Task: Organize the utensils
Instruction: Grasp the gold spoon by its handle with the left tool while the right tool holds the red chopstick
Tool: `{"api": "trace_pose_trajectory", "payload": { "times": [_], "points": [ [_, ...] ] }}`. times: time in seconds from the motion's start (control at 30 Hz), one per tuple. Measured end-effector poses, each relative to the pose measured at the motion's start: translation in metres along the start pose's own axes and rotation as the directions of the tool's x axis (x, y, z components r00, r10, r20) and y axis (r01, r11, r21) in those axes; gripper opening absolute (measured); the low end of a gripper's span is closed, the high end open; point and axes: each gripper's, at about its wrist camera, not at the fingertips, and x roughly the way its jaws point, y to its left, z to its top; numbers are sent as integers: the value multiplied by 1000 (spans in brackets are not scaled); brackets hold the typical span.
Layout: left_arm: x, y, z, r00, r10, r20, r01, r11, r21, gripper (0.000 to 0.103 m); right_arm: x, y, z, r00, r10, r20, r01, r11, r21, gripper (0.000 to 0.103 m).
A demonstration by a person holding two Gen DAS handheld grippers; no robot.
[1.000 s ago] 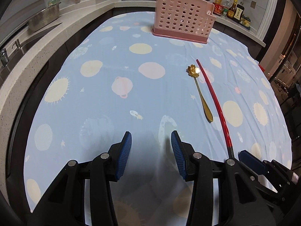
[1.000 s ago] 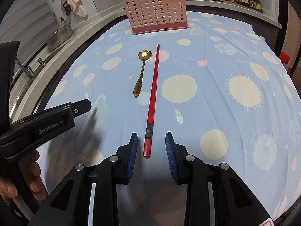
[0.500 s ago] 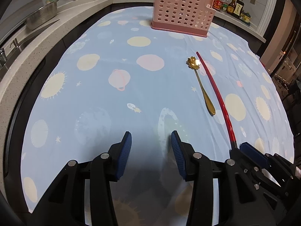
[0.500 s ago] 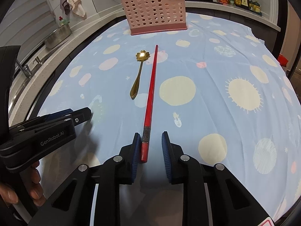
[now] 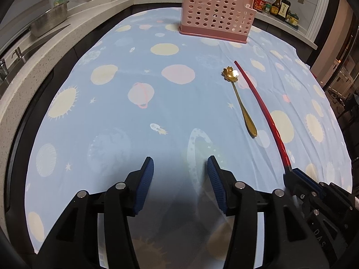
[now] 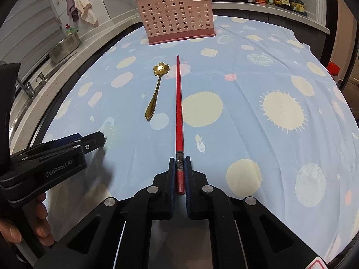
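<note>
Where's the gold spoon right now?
In the right wrist view the gold spoon lies flat on the blue tablecloth, just left of the red chopstick, flower bowl toward the pink basket. No gripper touches it.

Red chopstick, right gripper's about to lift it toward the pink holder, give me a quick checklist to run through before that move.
1. Right gripper closed on the red chopstick: ok, pads press both sides of its near end.
2. Grip position: not ok for balance, it holds the very end, so the long far part may droop.
3. Gold spoon clear of the chopstick: ok, it lies beside it, apart.
4. Left gripper out of the way: ok, empty over the cloth, jaws opening, off to the side.
5. Pink holder upright and reachable: ok, it stands at the far end of the cloth.
6. Free slot inside the holder: cannot tell.
</note>
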Motion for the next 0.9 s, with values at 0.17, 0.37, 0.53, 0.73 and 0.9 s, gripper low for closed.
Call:
{"api": "trace_pose_trajectory", "payload": {
  "times": [0.17, 0.37, 0.53, 0.73, 0.9],
  "points": [
    [1, -6, 4, 1000, -17, 0, 17, 1000, 1, 55, -4, -14, 1, 1000, -16, 14, 16, 999, 44, 7],
    [7, -24, 16, 997, -72, -6, 72, 997, 10, 55, -6, -24, -1, 1000, -22, 15, 21, 997, 70, 7],
    [14, -38, 28, 995, -97, -9, 97, 995, 18, 55, -5, -25, -1, 1000, -16, 15, 14, 997, 79, 7],
    [25, -53, 36, 994, -112, -18, 113, 993, 32, 55, -4, -29, -1, 1000, -7, 17, 5, 996, 88, 7],
    [28, -60, 39, 994, -111, -14, 112, 993, 46, 54, -3, -31, 0, 1000, 1, 18, -2, 996, 94, 7]
  ]
}}
